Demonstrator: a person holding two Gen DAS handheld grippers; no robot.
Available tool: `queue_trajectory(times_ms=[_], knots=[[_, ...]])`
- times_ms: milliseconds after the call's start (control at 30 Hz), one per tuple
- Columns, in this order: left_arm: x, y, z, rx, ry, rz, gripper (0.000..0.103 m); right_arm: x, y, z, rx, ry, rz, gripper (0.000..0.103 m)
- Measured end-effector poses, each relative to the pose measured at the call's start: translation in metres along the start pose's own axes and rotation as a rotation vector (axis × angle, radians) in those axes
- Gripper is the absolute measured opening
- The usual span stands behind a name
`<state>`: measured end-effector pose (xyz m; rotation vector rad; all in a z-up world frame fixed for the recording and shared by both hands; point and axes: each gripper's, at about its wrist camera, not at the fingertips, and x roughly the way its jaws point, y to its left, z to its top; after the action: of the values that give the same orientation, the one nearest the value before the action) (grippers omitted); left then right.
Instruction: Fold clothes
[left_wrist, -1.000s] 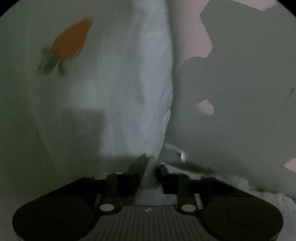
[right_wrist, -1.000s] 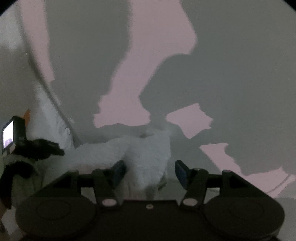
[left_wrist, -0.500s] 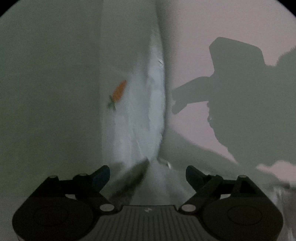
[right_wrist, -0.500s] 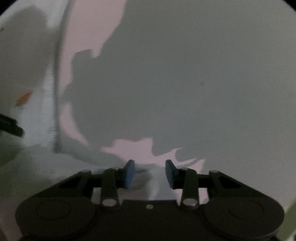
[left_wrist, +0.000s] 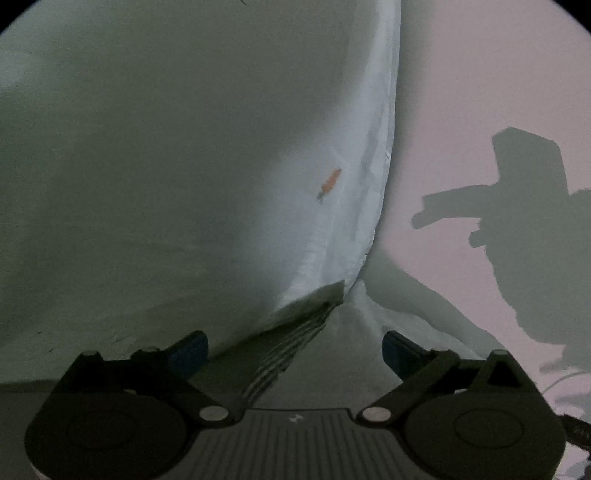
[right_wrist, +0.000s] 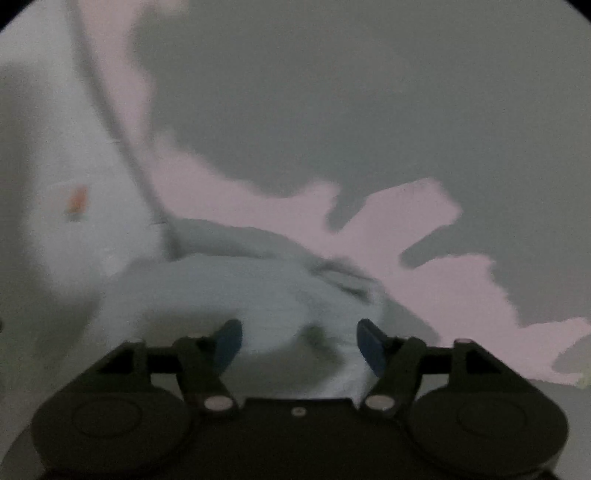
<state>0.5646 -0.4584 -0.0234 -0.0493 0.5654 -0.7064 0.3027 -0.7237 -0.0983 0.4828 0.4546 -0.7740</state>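
Observation:
A white fleecy garment (left_wrist: 184, 166) with a small orange carrot patch (left_wrist: 330, 181) lies on a pale pink surface (left_wrist: 461, 92) and fills the left of the left wrist view. My left gripper (left_wrist: 293, 349) is open, its fingers apart over a ribbed hem corner (left_wrist: 291, 343) of the garment, holding nothing. In the right wrist view the garment (right_wrist: 55, 184) lies at left with the carrot patch (right_wrist: 77, 201), and a bunched fold (right_wrist: 221, 291) sits just ahead of my right gripper (right_wrist: 299, 343), which is open around it.
The pale pink surface (right_wrist: 229, 199) stretches right of the garment. Dark shadows of the grippers and hands (left_wrist: 528, 221) fall across it.
My left gripper has let go of the garment and pulled back, so the carrot patch looks smaller. My right gripper, nearly closed half a second ago, has opened wide near the bunched fold.

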Motion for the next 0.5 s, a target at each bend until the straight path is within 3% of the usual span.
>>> queue_trajectory(times_ms=[167,267,400,500], knots=[[-0.101,0.024,-0.018,-0.084,-0.070,0.064,0.103,-0.069,0.047,-0.022,-0.130,-0.042,0.195,0.093],[-0.164,0.044,-0.033,-0.075,-0.134,0.139,0.103,-0.110,0.075,-0.035,-0.208,-0.067,0.312,0.101],[-0.245,0.062,-0.058,-0.008,-0.176,0.203,0.103,-0.165,0.112,-0.053,-0.312,-0.101,0.467,0.103],[-0.302,0.081,-0.079,-0.033,-0.198,0.260,0.103,-0.206,0.140,-0.066,-0.390,-0.126,0.584,0.103]])
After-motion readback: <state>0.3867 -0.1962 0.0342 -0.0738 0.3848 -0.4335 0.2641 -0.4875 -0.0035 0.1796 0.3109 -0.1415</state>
